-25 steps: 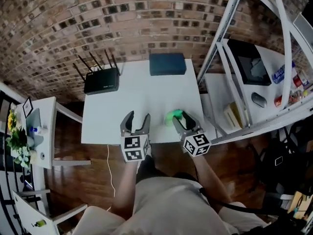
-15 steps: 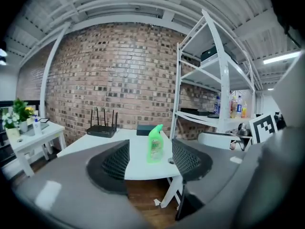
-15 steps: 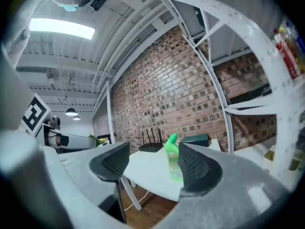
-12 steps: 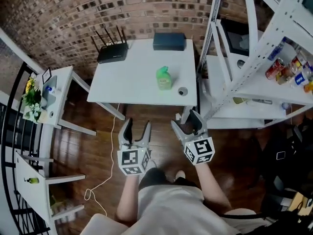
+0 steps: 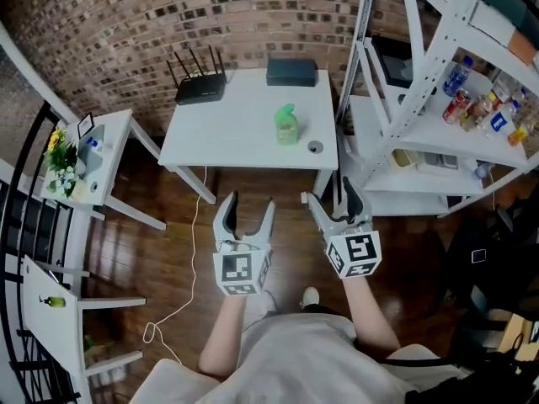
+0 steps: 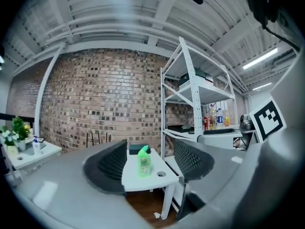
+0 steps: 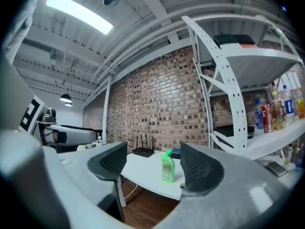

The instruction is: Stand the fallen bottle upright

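Note:
The green bottle [image 5: 286,126] stands upright on the white table [image 5: 227,141], with nothing touching it. It also shows upright far ahead in the left gripper view [image 6: 144,162] and the right gripper view [image 7: 167,167]. Both grippers hang over the wooden floor, well short of the table's front edge. My left gripper [image 5: 249,209] has its jaws opening with nothing between them. My right gripper [image 5: 330,196] is spread wide, still opening, and also empty.
A black router [image 5: 200,85] and a dark flat box [image 5: 291,72] sit at the table's back. A small round cap [image 5: 315,147] lies beside the bottle. White metal shelving [image 5: 438,99] with bottles stands right. A side table with flowers [image 5: 72,162] stands left; a cable [image 5: 192,259] trails on the floor.
The bottle was in my right gripper at the table's front edge; it now stands free on the table. Both grippers have drawn back from the table and their jaws have spread.

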`<state>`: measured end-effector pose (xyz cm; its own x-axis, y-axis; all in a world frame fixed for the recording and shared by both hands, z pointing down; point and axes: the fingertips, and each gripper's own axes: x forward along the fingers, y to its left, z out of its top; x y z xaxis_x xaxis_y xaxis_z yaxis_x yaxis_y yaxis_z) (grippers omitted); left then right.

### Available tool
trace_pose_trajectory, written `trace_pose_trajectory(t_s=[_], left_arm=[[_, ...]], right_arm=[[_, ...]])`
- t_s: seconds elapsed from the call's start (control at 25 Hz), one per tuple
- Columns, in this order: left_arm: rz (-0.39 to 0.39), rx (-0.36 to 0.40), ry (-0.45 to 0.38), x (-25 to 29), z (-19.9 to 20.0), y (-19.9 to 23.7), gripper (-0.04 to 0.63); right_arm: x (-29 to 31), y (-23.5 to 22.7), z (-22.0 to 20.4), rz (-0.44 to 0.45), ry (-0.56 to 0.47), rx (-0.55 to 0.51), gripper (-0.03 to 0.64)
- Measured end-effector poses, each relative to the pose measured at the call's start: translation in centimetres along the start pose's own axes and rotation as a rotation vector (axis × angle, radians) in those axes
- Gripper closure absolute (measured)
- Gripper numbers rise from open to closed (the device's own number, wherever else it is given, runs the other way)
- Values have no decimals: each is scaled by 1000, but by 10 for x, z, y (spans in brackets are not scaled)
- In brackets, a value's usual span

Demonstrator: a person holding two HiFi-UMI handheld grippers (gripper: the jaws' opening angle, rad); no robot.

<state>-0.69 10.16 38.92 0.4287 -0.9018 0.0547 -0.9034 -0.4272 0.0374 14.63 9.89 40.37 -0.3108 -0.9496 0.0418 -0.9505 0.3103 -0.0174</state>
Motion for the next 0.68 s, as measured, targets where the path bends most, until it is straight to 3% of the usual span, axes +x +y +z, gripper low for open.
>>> trace_pose_trajectory(t_s=[0.24,0.68], left_arm=[[26,-34,9,-24,-4,20,282],[10,-6,-3,-34,7,11,288]], right_arm=[[-8,24,12,9,-17,-52,287],[-9,39,8,39,-2,-43,318]])
